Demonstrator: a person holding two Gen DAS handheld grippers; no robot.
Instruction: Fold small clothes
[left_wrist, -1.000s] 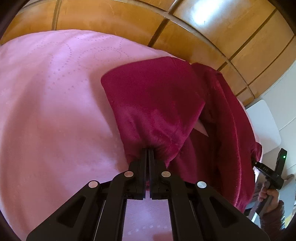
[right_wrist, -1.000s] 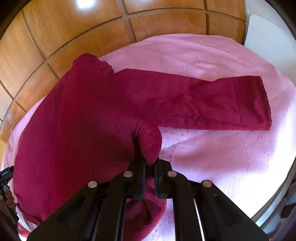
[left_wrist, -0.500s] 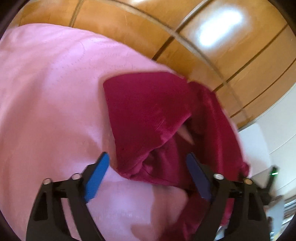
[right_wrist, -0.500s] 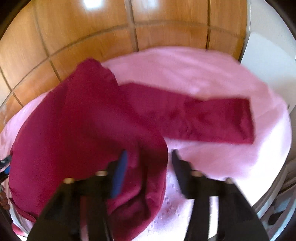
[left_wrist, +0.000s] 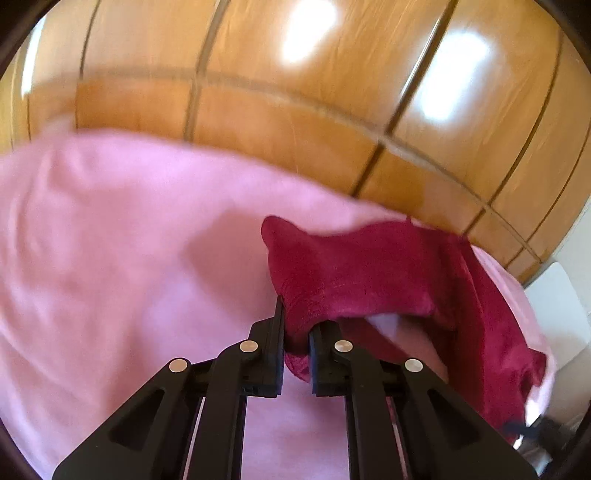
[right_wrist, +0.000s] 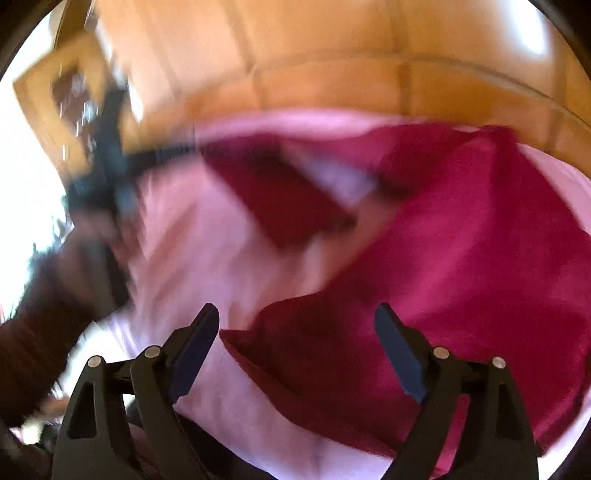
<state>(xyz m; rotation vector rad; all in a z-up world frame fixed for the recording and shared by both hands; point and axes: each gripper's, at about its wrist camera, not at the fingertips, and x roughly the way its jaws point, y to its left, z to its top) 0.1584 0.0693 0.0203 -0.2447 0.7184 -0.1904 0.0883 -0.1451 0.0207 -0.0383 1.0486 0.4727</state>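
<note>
A dark red fleece garment (left_wrist: 369, 273) lies on a pink cloth (left_wrist: 129, 258) over a round table. My left gripper (left_wrist: 295, 325) is shut on a fold at the garment's near edge and holds it a little raised. In the right wrist view the garment (right_wrist: 480, 266) fills the right half, and one sleeve (right_wrist: 280, 195) stretches to the left. My right gripper (right_wrist: 295, 325) is open and empty, with its jaws wide over the garment's near corner. The left gripper (right_wrist: 110, 166) shows there as a dark blur at the left.
Orange-brown floor tiles (left_wrist: 295, 110) surround the table. A white object (left_wrist: 557, 295) stands past the table's right edge. My sleeved forearm (right_wrist: 40, 306) reaches in at the left of the right wrist view. The pink cloth (right_wrist: 221, 277) is bare left of the garment.
Both grippers opened and let go of the garment half a second ago. Since then my left gripper has shut again on a fold. The right gripper has stayed open and swung round.
</note>
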